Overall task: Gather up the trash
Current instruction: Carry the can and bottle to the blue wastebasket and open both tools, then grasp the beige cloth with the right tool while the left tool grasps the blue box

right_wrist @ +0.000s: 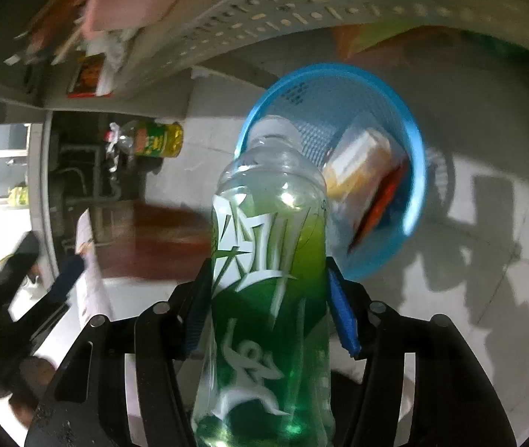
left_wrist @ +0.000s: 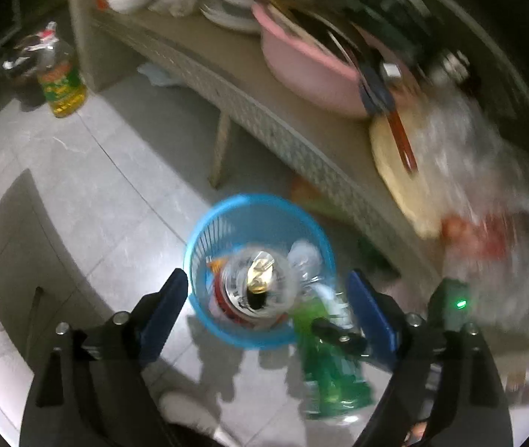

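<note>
- Nearest the right wrist camera, filling the lower middle of the frame, is a green-labelled plastic bottle point(right_wrist: 270, 279), clamped across its body by the right gripper point(right_wrist: 270, 298); both blue pads press its sides, and its neck points up the frame toward the bin
- The blue basket bin point(right_wrist: 418, 141) sits in the upper right of that view on the pale tiled floor, already holding a carton-like package and some wrappers; the bottle's mouth overlaps the bin's near rim in the picture, though whether it is above the opening I cannot tell
- In the left wrist view the left gripper point(left_wrist: 268, 298) stands wide, its blue pads point(left_wrist: 165, 305) either side of the bin with nothing between them; a can point(left_wrist: 257, 287) shows top-up in the bin's mouth, blurred, apart from both pads
- The same bottle appears at the lower right of centre in that view, just beside the bin's rim, with the other tool's dark tip across it
- A low table point(left_wrist: 227, 85) crowded with a pink basin point(left_wrist: 301, 67) and dishes runs along the top of the frame; an oil bottle point(left_wrist: 61, 82) stands on the floor at upper left
- Step in hand, as I judge it: the left load is dropped, the right is carrying the bottle to the bin
- The next move calls for bringing the bottle squarely over the opening, then spreading the pads so it falls inside rather than tipping off the rim
</note>
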Demonstrator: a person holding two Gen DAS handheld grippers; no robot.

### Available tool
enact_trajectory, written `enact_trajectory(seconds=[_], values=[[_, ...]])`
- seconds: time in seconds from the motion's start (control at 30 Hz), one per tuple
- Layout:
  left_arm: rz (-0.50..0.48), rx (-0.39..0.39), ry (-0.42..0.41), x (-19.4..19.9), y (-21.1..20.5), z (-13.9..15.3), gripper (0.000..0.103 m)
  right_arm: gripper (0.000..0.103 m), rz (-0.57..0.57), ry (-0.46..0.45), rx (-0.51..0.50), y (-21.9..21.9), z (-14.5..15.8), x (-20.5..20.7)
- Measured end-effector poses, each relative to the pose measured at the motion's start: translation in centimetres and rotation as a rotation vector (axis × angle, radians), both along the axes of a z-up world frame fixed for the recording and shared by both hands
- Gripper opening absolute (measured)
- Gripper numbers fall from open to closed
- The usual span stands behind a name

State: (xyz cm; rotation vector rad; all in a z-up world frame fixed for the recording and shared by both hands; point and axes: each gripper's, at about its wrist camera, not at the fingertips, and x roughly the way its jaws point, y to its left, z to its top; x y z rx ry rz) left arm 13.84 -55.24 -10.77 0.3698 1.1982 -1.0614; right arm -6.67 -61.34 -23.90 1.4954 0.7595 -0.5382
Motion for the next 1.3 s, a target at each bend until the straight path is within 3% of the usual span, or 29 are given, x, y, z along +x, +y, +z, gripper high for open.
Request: enact_trajectory(seconds=[0.13, 0.27, 0.57, 0.73, 0.9, 1.07, 1.3], values=[[0.028, -0.044, 0.036, 0.4, 0.6, 1.1, 0.085, 0.061, -0.008, 0.048, -0.016, -2.1, -2.1, 2.5], [-0.005, -0.11, 0.001, 0.0, 3.3, 3.8, 0.085, 0.063, -0.01, 0.075, -0.064, -2.0, -2.3, 3.6], [0.012, -0.216, -0.025, -0.3, 11.2, 8.7, 0.085, 0.063, -0.022, 0.1, -0.161, 1.3, -0.5, 0.8], [0.008, -0.282, -0.06, -1.4, 17.0, 12.3, 0.085, 0.065, 0.009, 0.082, -0.213, 4.6, 2.3, -1.3], [0.021, -0.343, -0.115, -3.5, 24.4, 14.9, 0.085, 0.076, 0.068, 0.025, -0.295, 8.7, 6.8, -2.5], [0.065, -0.346, -0.163, -5.7, 32.0, 14.4, 0.086, 0.079, 0.112, -0.058, -0.329, 11.4, 10.2, -2.8], [0.261, -0.349, -0.237, -6.6, 43.7, 13.0, 0.086, 0.084, 0.285, -0.177, -0.39, 15.2, 15.7, 1.0]])
